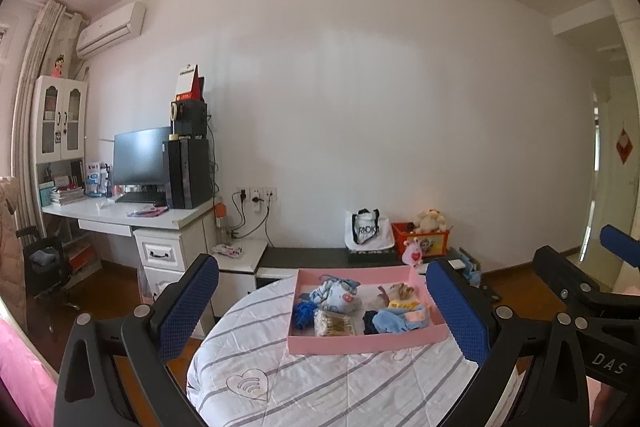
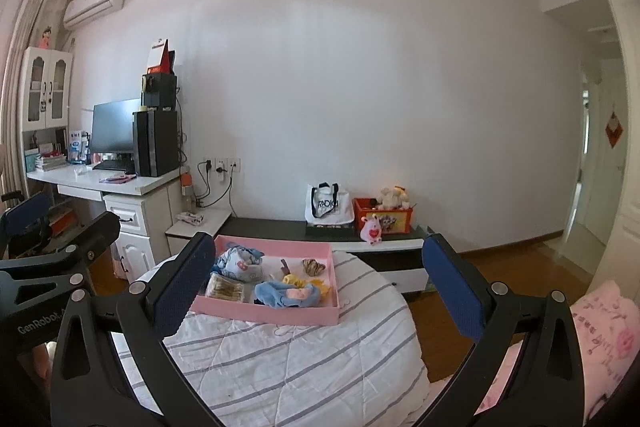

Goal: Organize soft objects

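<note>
At lower centre, we hold both blue-padded grippers, left [image 1: 324,307] and right [image 2: 320,283], spread empty, judging the next move a reach into the shallow pink cardboard tray [image 1: 360,345].

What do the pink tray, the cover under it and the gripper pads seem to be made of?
Pink tray: likely matte cardboard, thin flat walls. Striped cover: quilted fabric, stitched lines and puckers. Left hand-held gripper pads: blue textured rubber or foam, dotted surface.

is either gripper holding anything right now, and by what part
Nothing is held. The left gripper and right gripper are both open and empty, short of the pink tray of soft items.
</note>
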The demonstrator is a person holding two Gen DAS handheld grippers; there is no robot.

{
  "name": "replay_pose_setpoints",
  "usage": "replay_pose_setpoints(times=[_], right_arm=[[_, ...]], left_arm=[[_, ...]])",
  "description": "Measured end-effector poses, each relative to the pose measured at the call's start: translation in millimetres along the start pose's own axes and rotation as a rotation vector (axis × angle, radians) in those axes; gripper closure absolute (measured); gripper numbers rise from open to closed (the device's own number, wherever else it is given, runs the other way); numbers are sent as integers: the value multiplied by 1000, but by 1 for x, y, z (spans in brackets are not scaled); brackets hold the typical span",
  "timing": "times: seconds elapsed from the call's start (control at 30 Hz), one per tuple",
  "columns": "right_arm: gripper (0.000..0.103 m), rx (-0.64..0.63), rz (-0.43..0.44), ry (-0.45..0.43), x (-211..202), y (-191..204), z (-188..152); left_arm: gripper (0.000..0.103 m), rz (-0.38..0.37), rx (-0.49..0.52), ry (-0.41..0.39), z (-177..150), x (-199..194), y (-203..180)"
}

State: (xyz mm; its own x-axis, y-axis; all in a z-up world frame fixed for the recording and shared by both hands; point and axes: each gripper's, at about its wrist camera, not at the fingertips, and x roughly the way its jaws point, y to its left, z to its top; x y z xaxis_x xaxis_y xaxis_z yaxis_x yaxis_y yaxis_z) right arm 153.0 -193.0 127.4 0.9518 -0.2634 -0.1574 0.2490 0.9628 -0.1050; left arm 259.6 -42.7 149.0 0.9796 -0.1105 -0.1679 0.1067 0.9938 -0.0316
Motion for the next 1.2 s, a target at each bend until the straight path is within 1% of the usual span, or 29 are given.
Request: replay_pose_setpoints(times=[0.3,1.2], right_arm=[[0,-10,-7,-27,-10,1,0],[0,2,-21,-34,-12,-9,1]], left_arm=[[0,5,0,-20,-2,5,-4],[0,10,26,-44,-9,8,-14]])
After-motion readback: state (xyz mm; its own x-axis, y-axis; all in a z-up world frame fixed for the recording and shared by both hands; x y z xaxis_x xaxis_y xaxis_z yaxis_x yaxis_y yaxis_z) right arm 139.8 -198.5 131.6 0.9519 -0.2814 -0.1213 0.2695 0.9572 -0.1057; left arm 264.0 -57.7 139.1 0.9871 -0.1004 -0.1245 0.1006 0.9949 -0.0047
